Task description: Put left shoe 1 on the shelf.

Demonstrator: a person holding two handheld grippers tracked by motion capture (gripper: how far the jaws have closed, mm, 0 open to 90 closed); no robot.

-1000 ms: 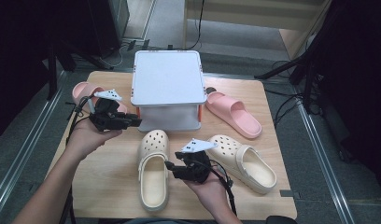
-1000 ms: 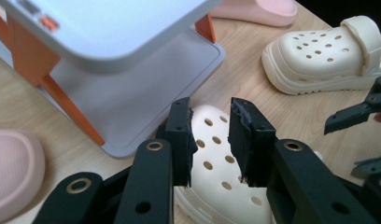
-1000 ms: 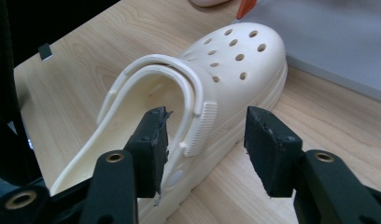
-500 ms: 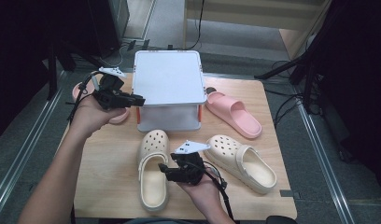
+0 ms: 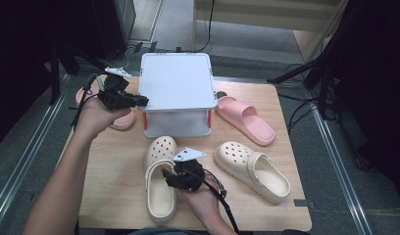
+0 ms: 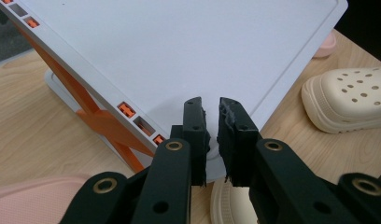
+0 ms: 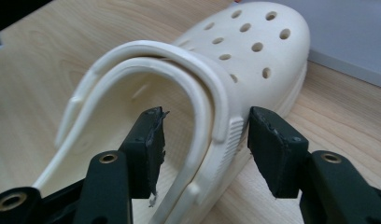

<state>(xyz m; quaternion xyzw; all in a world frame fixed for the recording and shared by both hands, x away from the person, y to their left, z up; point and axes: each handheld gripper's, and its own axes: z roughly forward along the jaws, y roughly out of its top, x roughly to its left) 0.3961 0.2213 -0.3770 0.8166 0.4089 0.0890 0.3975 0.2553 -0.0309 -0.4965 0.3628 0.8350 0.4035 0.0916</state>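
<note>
Two cream clogs lay nearest the person, and the right gripper (image 5: pixel 164 172) stood open over the left one, the cream clog (image 5: pixel 160 183), at about six o'clock on the table (image 5: pixel 114 196). In the right gripper view its jaws straddled the clog's side wall (image 7: pixel 226 121) and heel strap, one pad inside the shoe and one outside, neither yet pressing. To grip well, the person would probably do best to sink the jaws a little lower so the pads caught the stiff wall as well as the loose strap, then close squarely before lifting. The second cream clog (image 5: pixel 252 169) lay at about four o'clock, well apart. Farther off, at about twelve o'clock, stood the grey storage box (image 5: pixel 176 93) with its lid (image 6: pixel 179 51) on. The left gripper (image 5: pixel 143 101), at about ten o'clock, hovered at the lid's near left corner; its jaws had just been closing and stood almost together with nothing between them. A pink slide (image 5: pixel 247 120) lay at two o'clock, another pink slide (image 5: pixel 120 120) beneath the left hand.
</note>
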